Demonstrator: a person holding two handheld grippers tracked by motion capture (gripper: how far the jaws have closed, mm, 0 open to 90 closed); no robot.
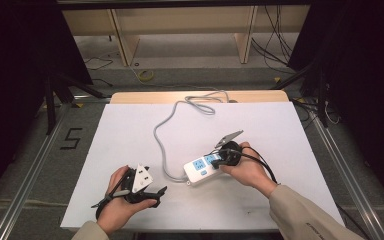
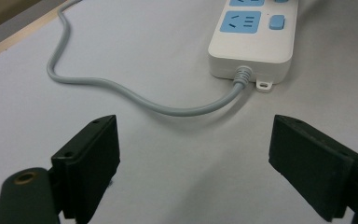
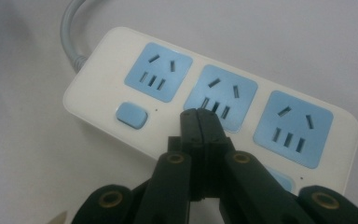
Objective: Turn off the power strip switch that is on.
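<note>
Two grippers are in your hands at the bench (image 1: 130, 130), which has a white top. From the high view, your left gripper (image 1: 152, 192) sits near the front edge of the bench on the left side, and its jaws point toward the white power strip (image 1: 200, 170). The power strip lies near the middle of the bench, a bit toward you. Your right gripper (image 1: 219, 161) is on top of the power strip, at its right end. A grey cable (image 1: 161, 135) runs from the left end of the strip, curves away from you and loops near the far edge of the bench.

From the left gripper view, your jaws stand wide apart and hold nothing. The bare bench top is between them. The power strip (image 2: 251, 37) lies ahead and a bit to the right, not touching the jaws. Its grey cable (image 2: 121, 88) bends across the bench in front of the jaws.

From the right gripper view, your jaws are pressed tight together with nothing between them. Their tip is over the middle blue socket (image 3: 221, 95) of the power strip (image 3: 98, 93). I cannot tell if the tip touches it. A blue button (image 3: 131, 115) sits just left of the jaws.
</note>
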